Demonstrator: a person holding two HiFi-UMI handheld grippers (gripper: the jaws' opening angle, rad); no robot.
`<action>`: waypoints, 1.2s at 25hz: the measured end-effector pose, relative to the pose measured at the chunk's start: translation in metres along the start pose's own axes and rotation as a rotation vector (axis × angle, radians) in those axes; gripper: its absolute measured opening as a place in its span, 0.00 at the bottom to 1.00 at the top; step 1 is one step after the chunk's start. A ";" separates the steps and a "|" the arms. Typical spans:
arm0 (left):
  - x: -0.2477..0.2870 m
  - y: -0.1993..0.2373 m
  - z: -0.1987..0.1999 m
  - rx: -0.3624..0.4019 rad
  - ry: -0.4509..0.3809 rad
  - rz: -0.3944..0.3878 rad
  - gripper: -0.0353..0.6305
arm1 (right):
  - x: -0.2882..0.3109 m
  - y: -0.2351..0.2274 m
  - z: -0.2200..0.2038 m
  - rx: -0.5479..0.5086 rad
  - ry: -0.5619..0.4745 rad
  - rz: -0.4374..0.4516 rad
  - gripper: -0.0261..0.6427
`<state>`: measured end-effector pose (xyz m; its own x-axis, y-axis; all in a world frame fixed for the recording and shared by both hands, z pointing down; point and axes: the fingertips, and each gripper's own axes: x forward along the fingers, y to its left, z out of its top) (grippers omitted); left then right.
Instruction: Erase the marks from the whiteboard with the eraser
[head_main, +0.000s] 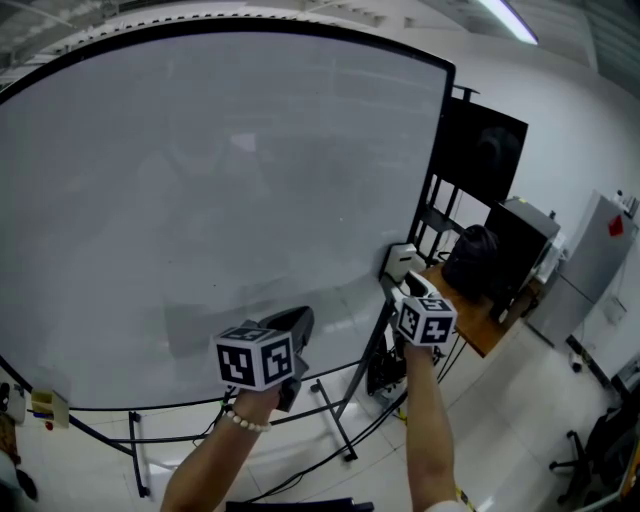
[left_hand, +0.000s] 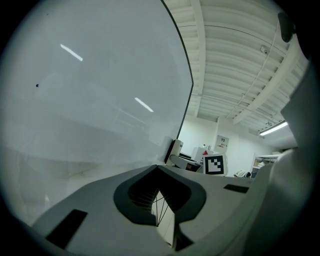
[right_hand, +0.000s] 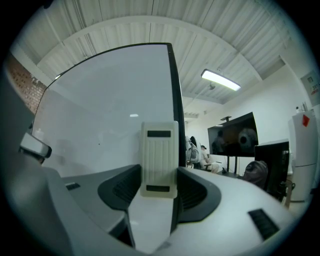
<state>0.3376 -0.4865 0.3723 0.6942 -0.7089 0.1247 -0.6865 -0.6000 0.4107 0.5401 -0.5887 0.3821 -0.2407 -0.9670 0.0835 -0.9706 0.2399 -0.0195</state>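
The right gripper (head_main: 405, 288) pinches a cream, ribbed plastic eraser (right_hand: 159, 159) upright between its jaws. It is low at the right of the whiteboard (head_main: 200, 180), by the thin black edge (right_hand: 175, 100). The left gripper (head_main: 296, 332), jaws pressed together on nothing, is low before the smooth, glossy board, which shows a tiny dark speck (left_hand: 37, 85).

I see pale floor (head_main: 500, 440) carrying black stand (head_main: 338, 418); whiteboard (head_main: 200, 200) sits upright on stand. Wooden desk (head_main: 482, 335) stands at right on floor, dark bag (head_main: 470, 262) on top.
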 end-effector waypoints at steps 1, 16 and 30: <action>0.000 0.000 0.000 0.001 0.000 0.001 0.03 | 0.000 -0.001 0.000 0.000 0.000 -0.001 0.42; -0.004 -0.001 0.001 0.009 0.000 0.014 0.03 | -0.001 -0.001 0.000 -0.008 -0.003 0.001 0.42; -0.022 0.018 -0.013 -0.010 0.007 0.055 0.03 | 0.002 -0.007 -0.061 -0.019 0.057 -0.030 0.42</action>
<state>0.3129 -0.4765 0.3890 0.6572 -0.7378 0.1539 -0.7214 -0.5566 0.4120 0.5467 -0.5872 0.4431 -0.2101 -0.9676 0.1403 -0.9771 0.2126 0.0030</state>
